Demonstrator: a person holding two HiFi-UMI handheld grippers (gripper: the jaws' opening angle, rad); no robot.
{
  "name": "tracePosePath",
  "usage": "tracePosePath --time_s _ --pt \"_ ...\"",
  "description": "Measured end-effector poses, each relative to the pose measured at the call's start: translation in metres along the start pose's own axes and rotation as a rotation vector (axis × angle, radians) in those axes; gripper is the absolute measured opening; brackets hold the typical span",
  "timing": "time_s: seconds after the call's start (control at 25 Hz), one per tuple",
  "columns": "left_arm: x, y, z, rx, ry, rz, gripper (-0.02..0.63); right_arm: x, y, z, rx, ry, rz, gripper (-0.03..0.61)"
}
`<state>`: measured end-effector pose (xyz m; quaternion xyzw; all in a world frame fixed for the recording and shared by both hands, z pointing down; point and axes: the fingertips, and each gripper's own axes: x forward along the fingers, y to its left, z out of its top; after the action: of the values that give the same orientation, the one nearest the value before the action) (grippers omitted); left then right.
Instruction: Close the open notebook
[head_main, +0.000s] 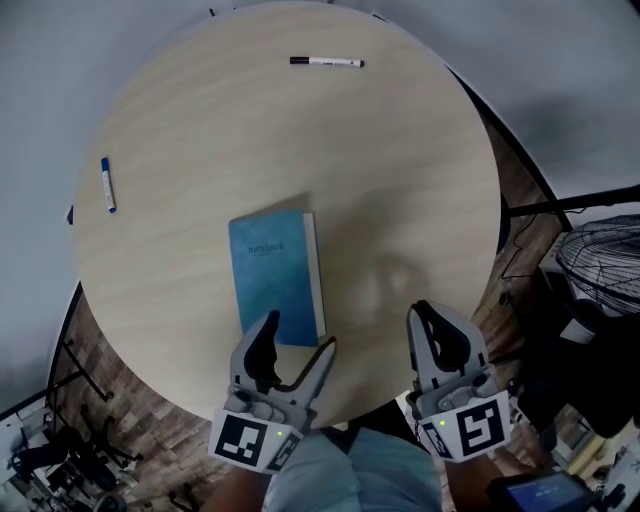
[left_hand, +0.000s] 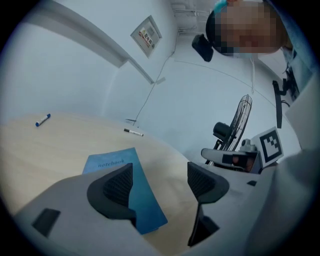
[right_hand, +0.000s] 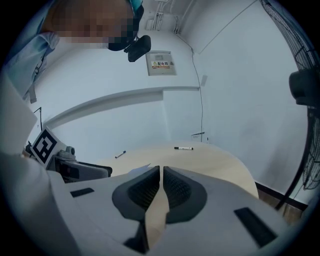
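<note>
A blue notebook (head_main: 275, 270) lies shut, cover up, on the round wooden table (head_main: 400, 180), near the front edge. The word "notebook" shows on its cover (left_hand: 112, 161). My left gripper (head_main: 298, 335) hovers open at the notebook's near end; in the left gripper view its jaws (left_hand: 160, 182) stand apart, with the left one over the cover and nothing between them. My right gripper (head_main: 420, 312) is to the right of the notebook, above the table's near rim. Its jaws (right_hand: 161, 175) are shut and empty.
A black-capped white marker (head_main: 326, 62) lies at the table's far side, and a blue pen (head_main: 107, 184) near its left edge. A standing fan (head_main: 600, 260) and cables are off to the right of the table. Brick-pattern floor shows below the rim.
</note>
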<state>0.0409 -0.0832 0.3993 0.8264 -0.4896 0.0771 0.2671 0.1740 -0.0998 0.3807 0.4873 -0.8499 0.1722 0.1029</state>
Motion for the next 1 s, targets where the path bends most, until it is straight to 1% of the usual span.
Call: tracePosePath --time_s 0.08,0.16,0.24,0.4,0.44,0.48,0.52,0.6,0.68,0.72,1.0 --pt "-0.001 0.005 0.011 0.004 -0.062 0.029 0.368 -0.001 -0.007 -0.005 0.005 0.008 -0.006 0.051" --pt "-0.003 0.015 0.018 0.015 -0.097 0.085 0.368 -0.002 -0.012 -0.008 0.011 0.014 -0.009 0.051" --pt "-0.004 0.027 0.019 0.026 -0.096 0.140 0.368 -0.002 -0.016 -0.011 0.015 0.017 -0.008 0.051" --pt "0.004 0.046 0.012 0.033 -0.059 0.208 0.365 0.001 -0.018 -0.014 0.023 0.025 -0.003 0.051" --pt "0.005 0.050 0.010 0.040 -0.051 0.230 0.348 0.002 -0.019 -0.015 0.024 0.028 -0.003 0.051" --pt "0.006 0.053 0.009 0.050 -0.046 0.252 0.281 0.003 -0.021 -0.016 0.026 0.031 -0.004 0.051" --pt "0.008 0.055 0.008 0.060 -0.043 0.271 0.192 0.003 -0.022 -0.017 0.027 0.035 -0.005 0.051" --pt "0.011 0.057 0.005 0.079 -0.033 0.295 0.082 0.003 -0.026 -0.022 0.031 0.044 -0.008 0.051" --pt "0.017 0.058 -0.001 0.089 -0.010 0.308 0.048 0.003 -0.029 -0.027 0.035 0.054 -0.010 0.051" --pt "0.020 0.059 -0.005 0.090 0.003 0.309 0.041 0.004 -0.030 -0.030 0.037 0.060 -0.010 0.051" --pt "0.046 0.066 -0.027 0.091 0.102 0.305 0.041 0.011 -0.043 -0.044 0.055 0.089 -0.019 0.051"
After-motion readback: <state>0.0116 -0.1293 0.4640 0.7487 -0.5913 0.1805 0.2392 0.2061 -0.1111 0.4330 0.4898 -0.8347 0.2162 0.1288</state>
